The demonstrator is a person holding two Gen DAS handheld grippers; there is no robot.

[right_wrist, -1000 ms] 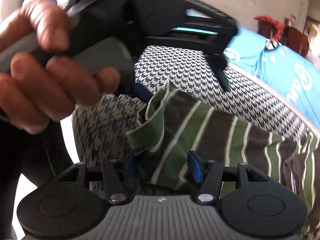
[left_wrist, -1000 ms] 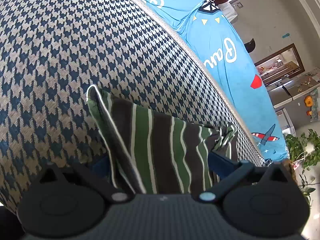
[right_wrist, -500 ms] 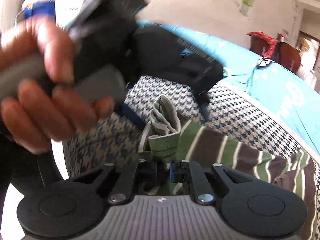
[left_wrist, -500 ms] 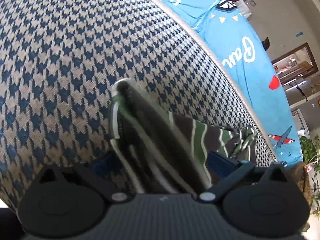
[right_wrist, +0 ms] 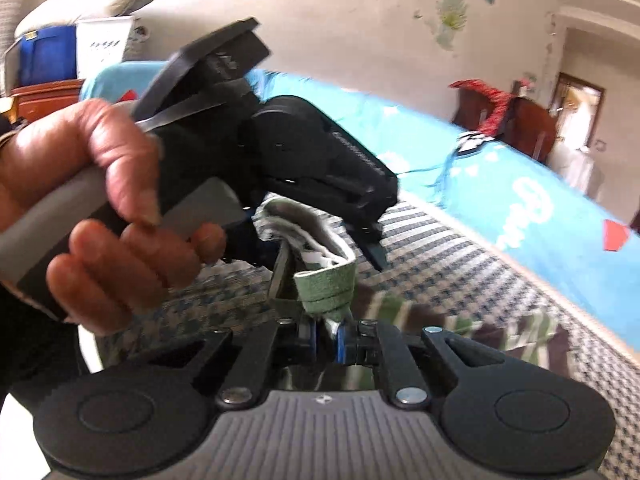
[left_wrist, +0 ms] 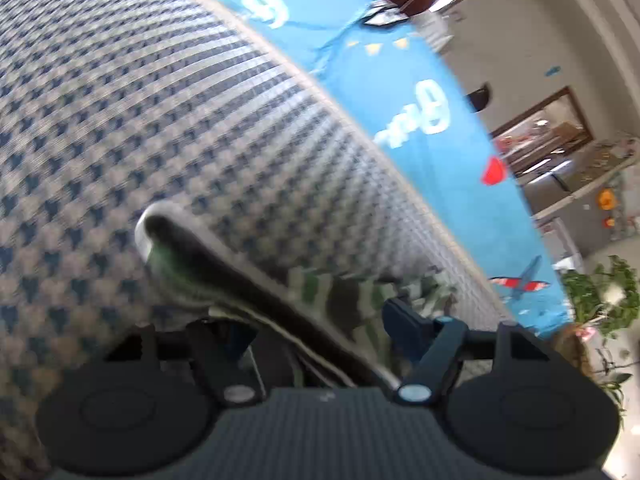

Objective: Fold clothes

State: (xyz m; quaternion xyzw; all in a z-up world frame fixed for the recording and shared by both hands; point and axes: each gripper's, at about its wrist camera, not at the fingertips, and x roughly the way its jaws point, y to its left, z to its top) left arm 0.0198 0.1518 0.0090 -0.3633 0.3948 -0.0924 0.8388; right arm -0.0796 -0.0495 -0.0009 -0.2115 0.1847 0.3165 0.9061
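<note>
The right gripper [right_wrist: 327,340] has its blue pads pressed together on a bunched green edge of the striped garment [right_wrist: 326,286], pinching the cloth so it stands up from the jaws in a folded wad of green, white and dark layers. The rest of that garment trails to the right of the pinch, its green, brown and white stripes lying blurred on the houndstooth cover [right_wrist: 460,256].

Just beyond the wad, the left gripper [right_wrist: 320,236] reaches in from the left, held by a hand [right_wrist: 104,216] wrapped round its grey handle. In the left wrist view this gripper [left_wrist: 316,328] has jaws that have just been closing, with the garment [left_wrist: 248,280] between them: a rolled, dark and white-edged fold rises diagonally from the jaws to the upper left. Its right blue pad [left_wrist: 400,320] stands beside the striped cloth; whether the pads press on it I cannot tell, since the picture is blurred and the left pad is hidden.

Beyond the houndstooth cover's far edge lies a bright blue sheet [left_wrist: 440,128] with white lettering and red shapes. Past the sheet, seen from the right wrist, stand dark wooden chairs [right_wrist: 520,124] against a pale wall.
</note>
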